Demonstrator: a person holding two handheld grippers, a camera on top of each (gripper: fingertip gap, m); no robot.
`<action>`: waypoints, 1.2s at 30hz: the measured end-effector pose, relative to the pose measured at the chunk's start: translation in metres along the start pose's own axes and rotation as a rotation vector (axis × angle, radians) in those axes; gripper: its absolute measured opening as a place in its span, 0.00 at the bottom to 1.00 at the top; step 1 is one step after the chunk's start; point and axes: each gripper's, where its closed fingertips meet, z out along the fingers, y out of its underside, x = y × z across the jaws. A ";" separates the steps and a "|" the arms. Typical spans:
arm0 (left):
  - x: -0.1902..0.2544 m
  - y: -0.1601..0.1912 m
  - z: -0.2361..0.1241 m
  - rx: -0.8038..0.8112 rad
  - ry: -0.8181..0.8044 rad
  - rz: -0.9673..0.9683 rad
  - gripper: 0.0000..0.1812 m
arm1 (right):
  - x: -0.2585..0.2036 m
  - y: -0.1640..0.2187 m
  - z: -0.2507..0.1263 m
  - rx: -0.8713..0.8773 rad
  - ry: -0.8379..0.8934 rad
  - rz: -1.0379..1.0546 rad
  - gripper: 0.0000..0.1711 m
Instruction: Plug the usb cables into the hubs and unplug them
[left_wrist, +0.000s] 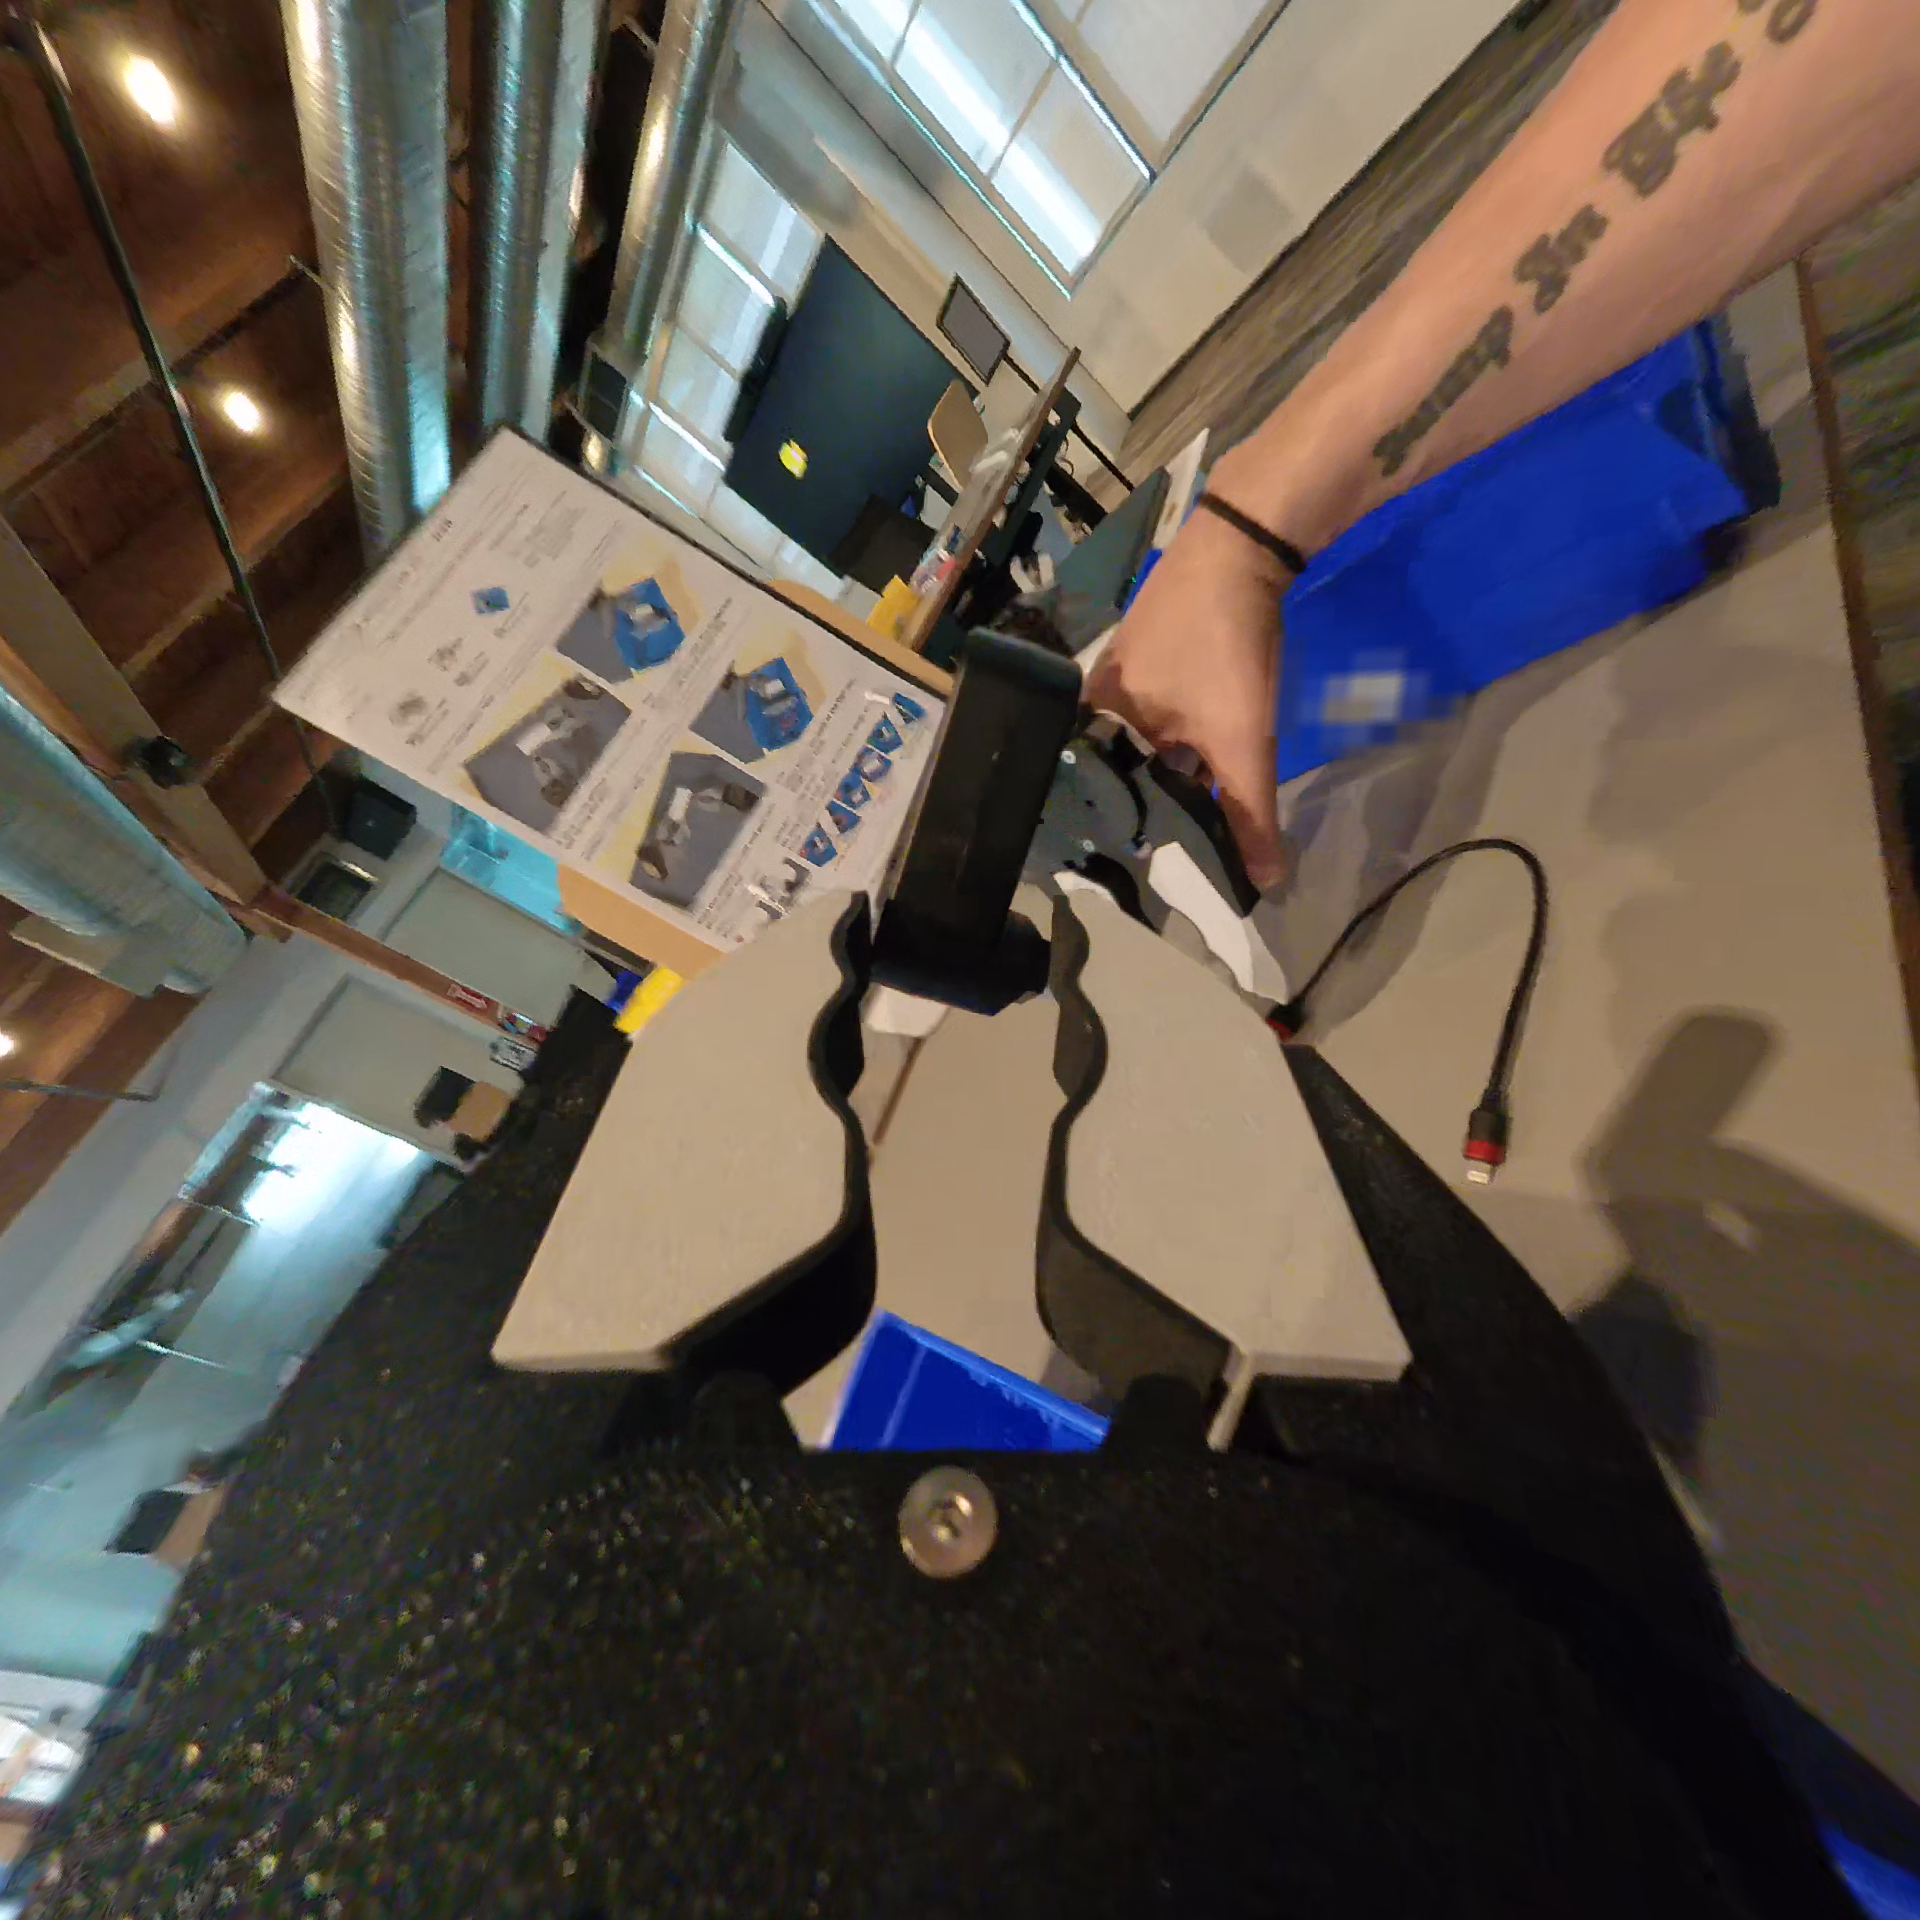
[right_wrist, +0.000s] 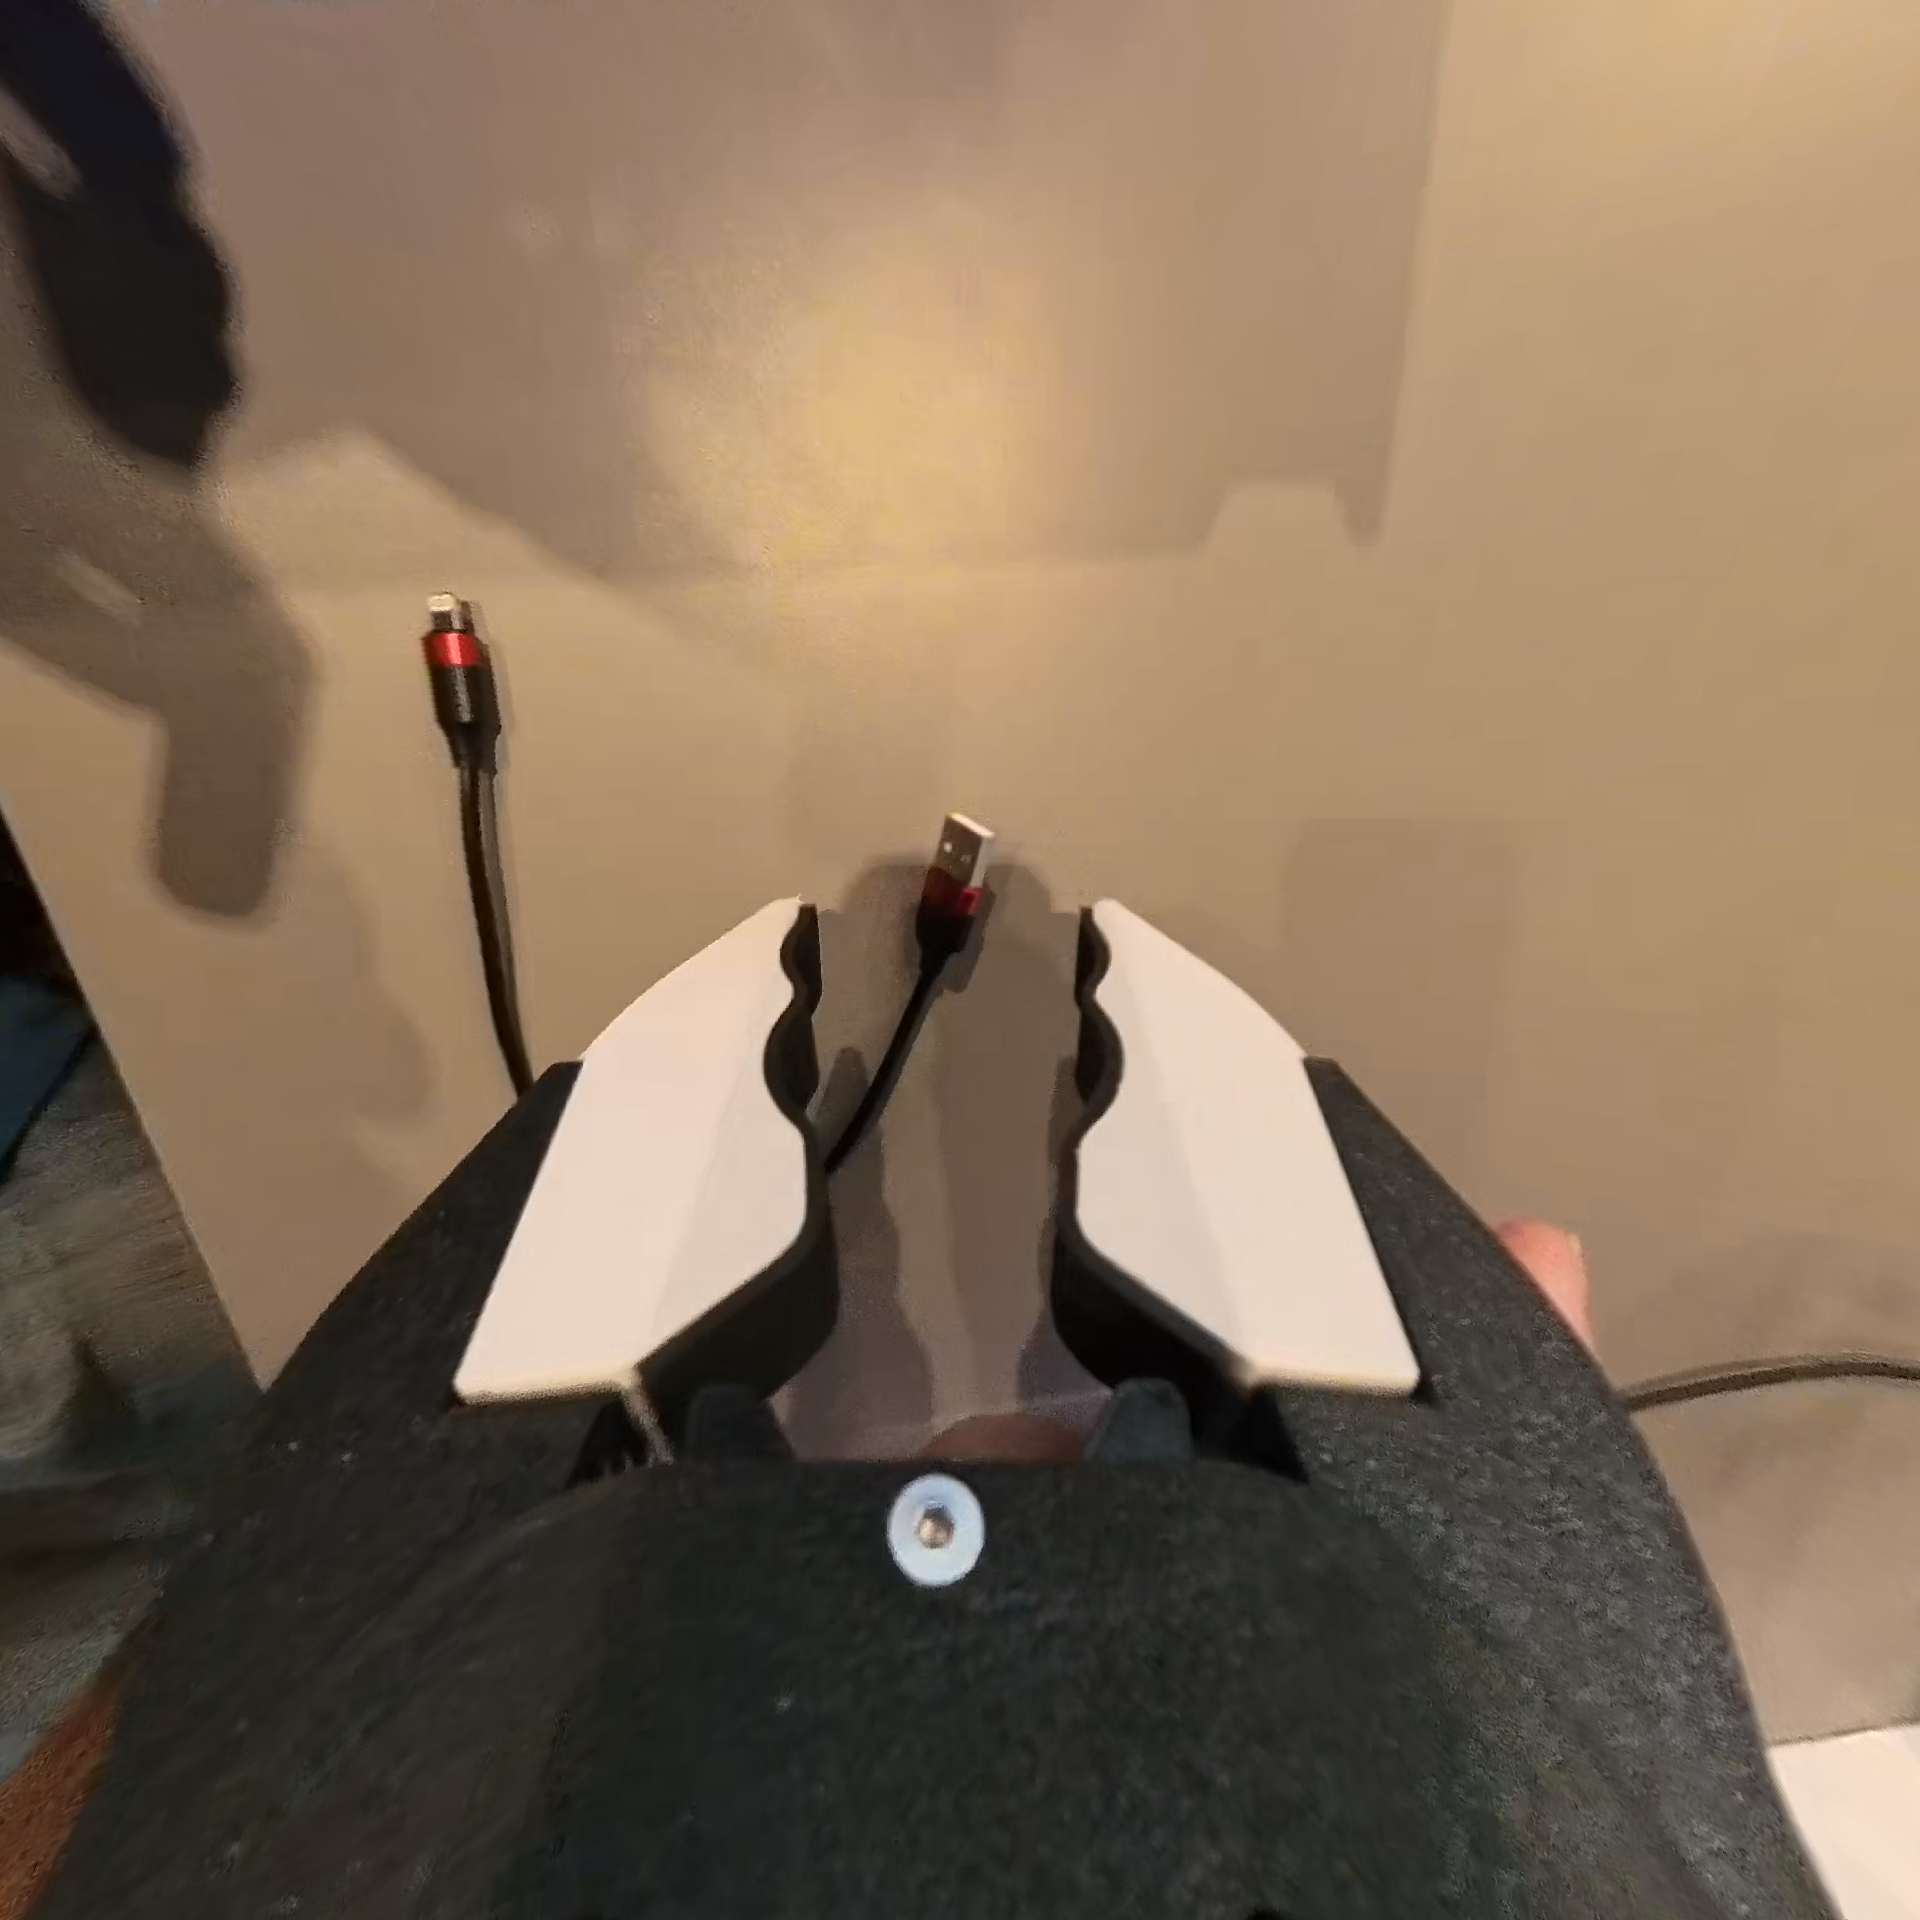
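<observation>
My left gripper (left_wrist: 956, 925) is shut on a black slab-shaped hub (left_wrist: 987, 790) and holds it upright above the grey table (left_wrist: 1662, 1039). A short black cable (left_wrist: 1455, 894) with red collars lies on the table. My right gripper (right_wrist: 945, 914) is open and low over the table, with the cable's USB-A plug (right_wrist: 961, 862) just past its fingertips and the cord running back between the fingers. The plug is not gripped. The cable's small plug (right_wrist: 452, 634) lies to the left. A person's hand (left_wrist: 1195, 675) holds the right gripper in the left wrist view.
A blue bin (left_wrist: 1507, 561) stands on the table behind the hand, and another blue bin (left_wrist: 956, 1392) shows under my left gripper. A printed instruction sheet (left_wrist: 623, 686) stands at the back. A second cord (right_wrist: 1766, 1371) and a white sheet (right_wrist: 1849, 1787) lie at right. The gap from one gripper's tips to the other's is roughly 25 centimeters.
</observation>
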 end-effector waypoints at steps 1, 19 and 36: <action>-0.001 -0.005 -0.002 0.020 -0.022 0.056 0.18 | -0.002 -0.002 -0.005 0.020 0.023 -0.019 0.27; 0.020 -0.006 0.016 -0.147 -0.092 0.544 0.18 | -0.009 0.027 0.001 0.046 0.157 0.120 0.30; 0.027 -0.008 0.019 -0.106 -0.105 0.550 0.18 | -0.001 0.019 0.031 0.082 -0.101 0.342 0.28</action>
